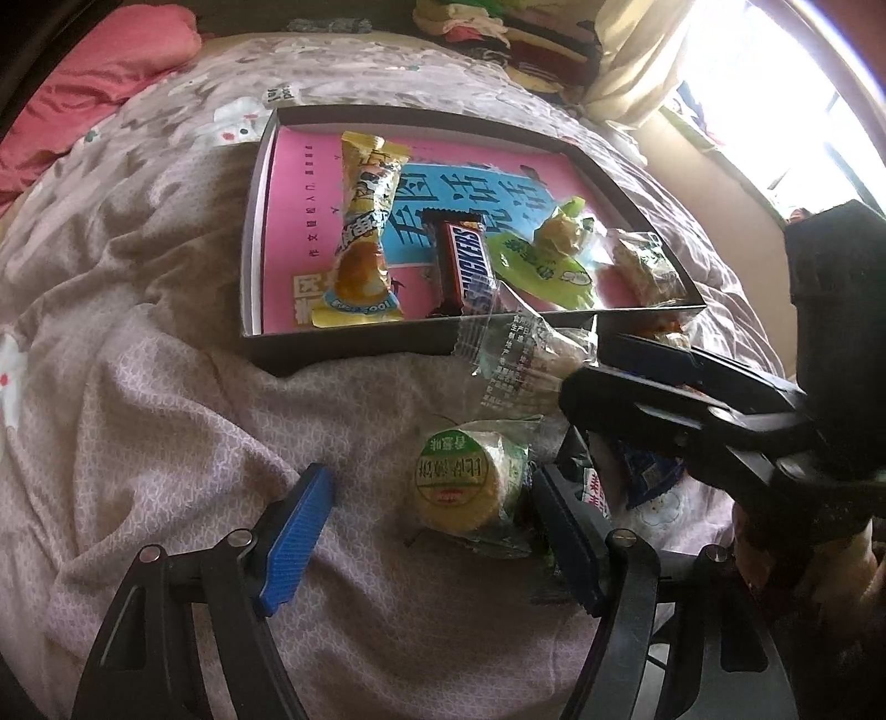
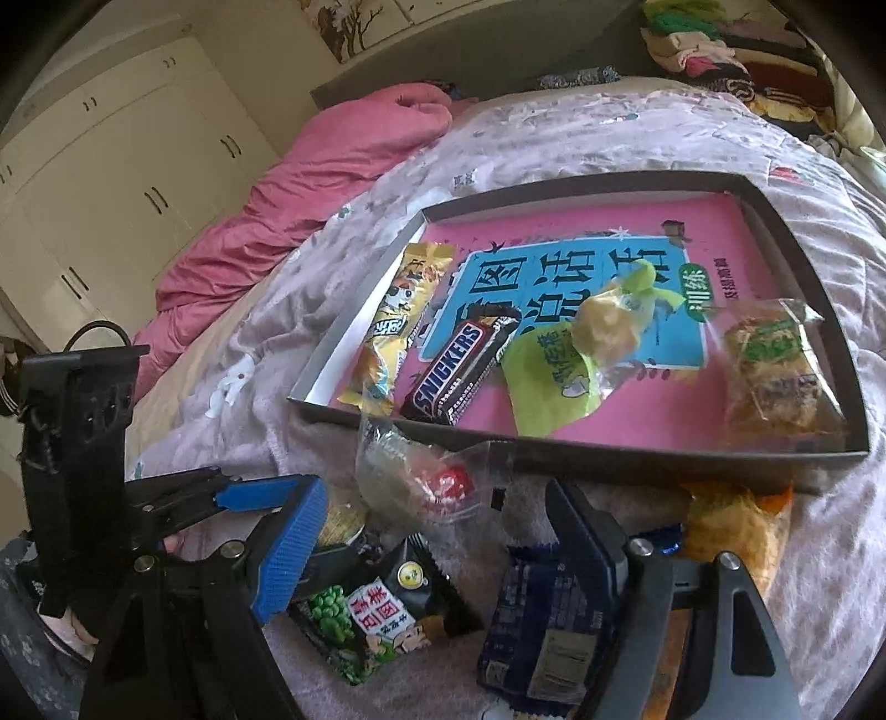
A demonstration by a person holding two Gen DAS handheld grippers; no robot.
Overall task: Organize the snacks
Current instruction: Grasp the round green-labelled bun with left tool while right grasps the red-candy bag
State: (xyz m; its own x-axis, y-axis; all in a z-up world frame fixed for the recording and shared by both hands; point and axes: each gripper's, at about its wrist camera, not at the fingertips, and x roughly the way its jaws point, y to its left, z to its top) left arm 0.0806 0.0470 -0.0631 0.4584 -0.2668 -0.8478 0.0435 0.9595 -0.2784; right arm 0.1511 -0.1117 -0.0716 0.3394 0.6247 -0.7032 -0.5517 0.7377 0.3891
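My left gripper (image 1: 432, 537) is open over the bedspread, its blue pads either side of a round green-labelled cake (image 1: 470, 482) in clear wrap; the left pad stands clear of it. Beyond lies a dark shallow box (image 1: 260, 221) holding a yellow snack stick (image 1: 365, 232), a Snickers bar (image 1: 462, 260), a green-wrapped sweet (image 1: 559, 232) and a clear-wrapped pastry (image 1: 648, 266). My right gripper (image 2: 434, 554) is open above a black pea packet (image 2: 382, 620) and a dark blue packet (image 2: 542, 626), pressing on neither. A clear-wrapped snack (image 2: 426, 482) lies against the box (image 2: 664, 448).
An orange snack (image 2: 731, 520) lies by the box's near right corner. The two grippers are close together; the right gripper (image 1: 598, 368) shows at the left view's right side. A pink quilt (image 2: 310, 183) and a clothes pile (image 1: 498, 33) lie at the bed's far end.
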